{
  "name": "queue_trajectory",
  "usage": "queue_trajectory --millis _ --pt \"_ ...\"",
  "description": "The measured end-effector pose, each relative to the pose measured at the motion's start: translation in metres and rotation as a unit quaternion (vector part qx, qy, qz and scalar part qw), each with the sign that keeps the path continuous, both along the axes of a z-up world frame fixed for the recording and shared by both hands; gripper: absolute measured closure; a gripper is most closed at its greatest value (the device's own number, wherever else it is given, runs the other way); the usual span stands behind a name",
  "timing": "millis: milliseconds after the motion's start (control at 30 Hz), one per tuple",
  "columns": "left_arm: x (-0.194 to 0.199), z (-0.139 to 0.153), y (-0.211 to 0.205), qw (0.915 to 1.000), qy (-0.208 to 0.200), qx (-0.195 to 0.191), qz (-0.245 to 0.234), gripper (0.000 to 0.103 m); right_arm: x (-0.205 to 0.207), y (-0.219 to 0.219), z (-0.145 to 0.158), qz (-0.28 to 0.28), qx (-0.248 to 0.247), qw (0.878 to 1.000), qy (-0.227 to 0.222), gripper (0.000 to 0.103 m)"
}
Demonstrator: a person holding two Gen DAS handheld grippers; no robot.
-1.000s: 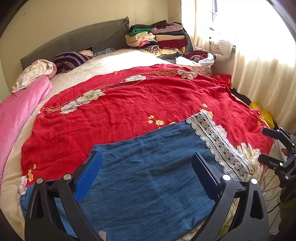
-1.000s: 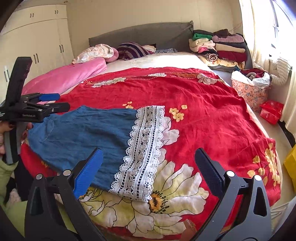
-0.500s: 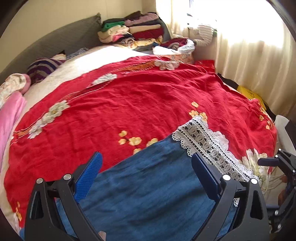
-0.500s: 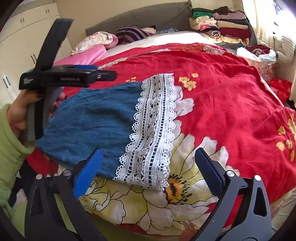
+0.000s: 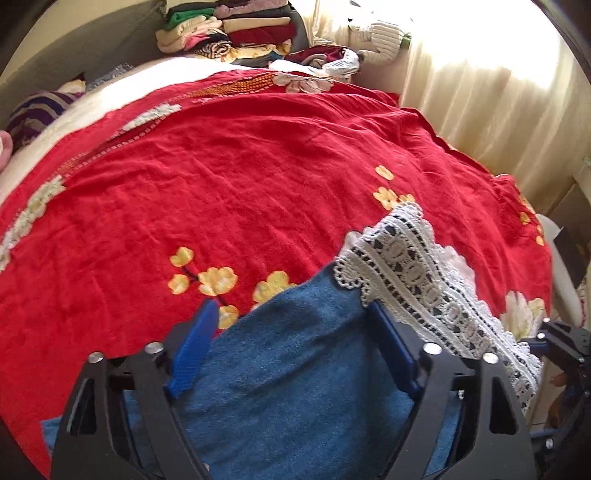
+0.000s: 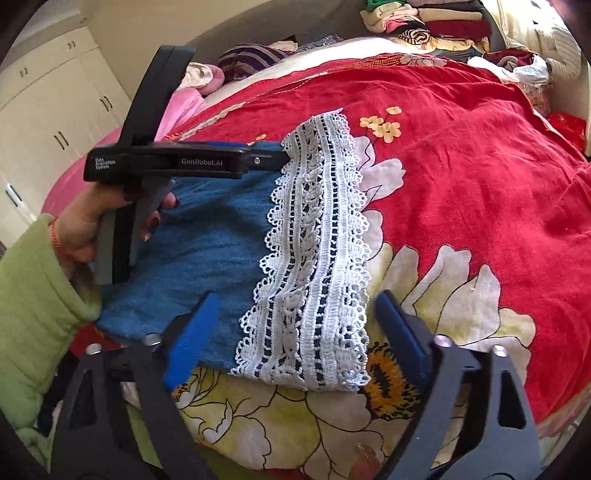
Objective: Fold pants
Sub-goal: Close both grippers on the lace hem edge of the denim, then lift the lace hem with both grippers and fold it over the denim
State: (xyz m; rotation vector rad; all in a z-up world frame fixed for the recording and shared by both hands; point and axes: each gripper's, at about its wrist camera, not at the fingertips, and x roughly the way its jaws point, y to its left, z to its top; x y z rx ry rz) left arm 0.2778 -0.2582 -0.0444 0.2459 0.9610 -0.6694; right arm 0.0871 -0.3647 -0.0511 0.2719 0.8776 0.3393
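Both hand-held grippers hover with jaws apart: right hand-held gripper [image 6: 291, 325] at the near lace hem [image 6: 314, 258], left hand-held gripper [image 5: 291, 343] over the denim pants [image 5: 295, 369]. Pinching both layers at matching hem corners would likely fold squarely. Beyond, the red bedspread [image 5: 240, 177] covers the bed, with folded clothes [image 5: 229, 29] stacked by the curtained window.

Blue denim pants [image 6: 207, 251] with a white lace hem [image 6: 314, 258] are laid flat on a red floral bedspread [image 6: 461, 155]. The right gripper [image 6: 291, 332] is held spread wide just over the near hem edge, nothing pinched. The left gripper [image 6: 273, 162] (side-on, jaw gap not readable) is seen at the far edge, gripped by a hand [image 6: 92, 221] in a green sleeve [image 6: 37, 314].
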Motion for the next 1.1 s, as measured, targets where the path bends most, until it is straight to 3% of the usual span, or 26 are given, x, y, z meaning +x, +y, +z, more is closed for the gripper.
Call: queue_trajectory --millis 133,233,267,367,567,733,867,1000,1100 --pt "-0.008 -0.001 -0.004 0.9998 0.008 -0.014 -0.014 0.055 0.004 0.002 -0.001 0.012 0.011 1.000 0.001 0.045" --pt "-0.013 -0.002 -0.008 0.9996 0.015 -0.016 -0.020 0.074 0.006 0.005 -0.004 0.033 0.030 0.999 0.006 0.061" --pt "-0.015 -0.001 -0.009 0.9996 0.014 -0.014 -0.021 0.081 0.007 0.006 -0.004 0.039 0.034 0.999 0.006 0.075" --pt "-0.020 0.000 -0.011 0.9998 0.001 -0.014 -0.015 0.088 0.008 0.010 -0.003 0.057 0.048 0.997 -0.001 0.081" --pt "-0.018 0.013 0.016 0.9947 0.022 -0.100 0.003 0.095 0.000 0.023 0.027 0.083 0.043 0.994 -0.048 0.083" --pt "-0.022 0.038 0.049 0.9842 0.016 -0.175 0.021 0.095 -0.007 0.050 0.060 0.122 0.024 0.988 -0.096 0.083" --pt "-0.032 0.054 0.086 0.9788 0.002 -0.200 0.046 0.095 -0.010 0.071 0.079 0.157 0.012 0.980 -0.120 0.083" --pt "-0.039 0.052 0.124 0.9757 0.000 -0.201 0.086 0.095 -0.008 0.107 0.082 0.197 -0.006 0.973 -0.123 0.083" --pt "-0.042 0.043 0.162 0.9705 0.004 -0.201 0.133 0.083 -0.008 0.144 0.077 0.231 -0.033 0.965 -0.122 0.083"
